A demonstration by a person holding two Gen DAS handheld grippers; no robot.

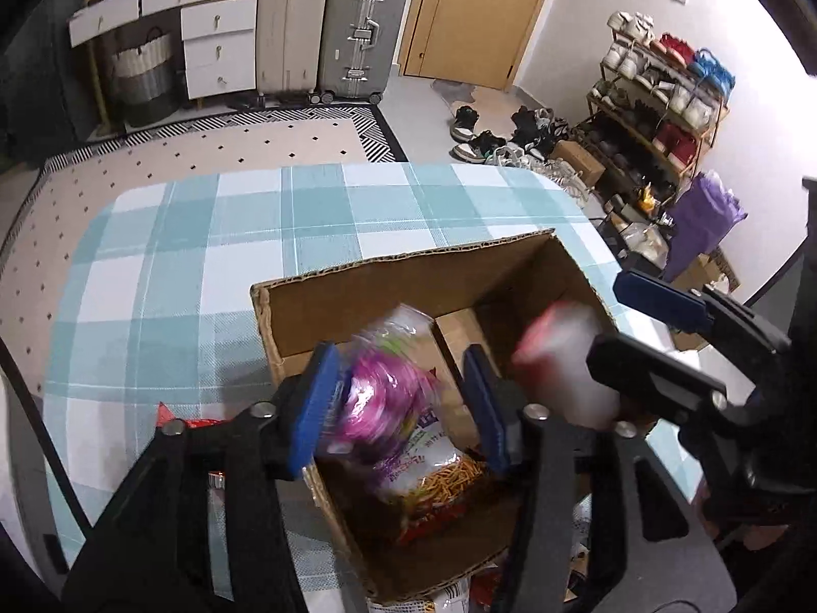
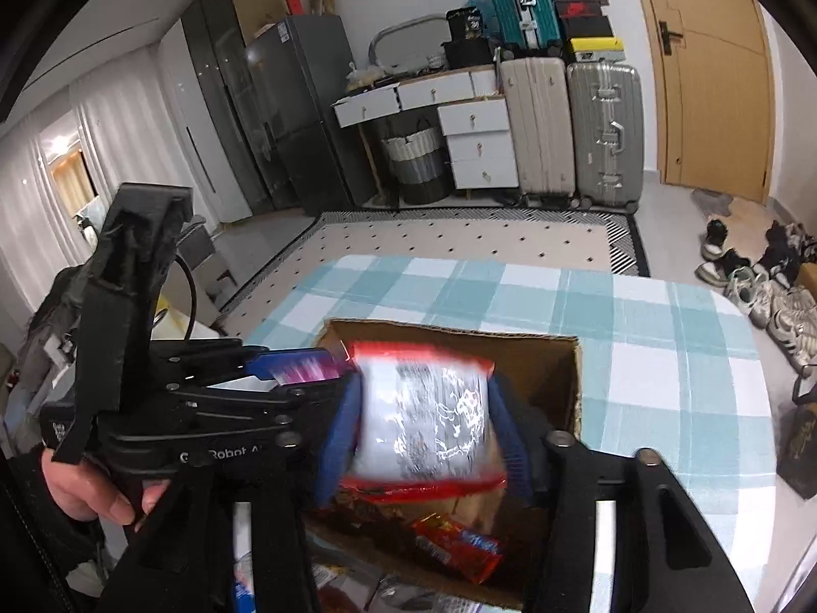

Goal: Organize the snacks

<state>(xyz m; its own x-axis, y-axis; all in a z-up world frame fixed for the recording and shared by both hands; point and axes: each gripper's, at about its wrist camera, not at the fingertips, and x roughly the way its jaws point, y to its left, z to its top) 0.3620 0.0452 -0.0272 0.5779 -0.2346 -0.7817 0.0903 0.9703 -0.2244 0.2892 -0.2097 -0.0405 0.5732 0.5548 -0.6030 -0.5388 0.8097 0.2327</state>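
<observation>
An open cardboard box (image 1: pixel 408 276) (image 2: pixel 551 352) stands on the checked table. My left gripper (image 1: pixel 403 403) hangs over the box with its jaws wide apart; a blurred pink and purple snack bag (image 1: pixel 383 388) sits between them, touching only the left pad. A snack bag with a fries picture (image 1: pixel 434 480) lies in the box. My right gripper (image 2: pixel 424 439) is shut on a white snack bag with red edges (image 2: pixel 424 419) above the box; that bag shows blurred in the left wrist view (image 1: pixel 561 357). Red snack packs (image 2: pixel 459 541) lie in the box bottom.
The blue and white checked tablecloth (image 1: pixel 204 265) (image 2: pixel 664 357) extends left of and behind the box. More snack packs (image 1: pixel 189 421) lie on the table by the box's near left. Suitcases (image 1: pixel 332 25), drawers, a shoe rack (image 1: pixel 658 102) and a door stand beyond.
</observation>
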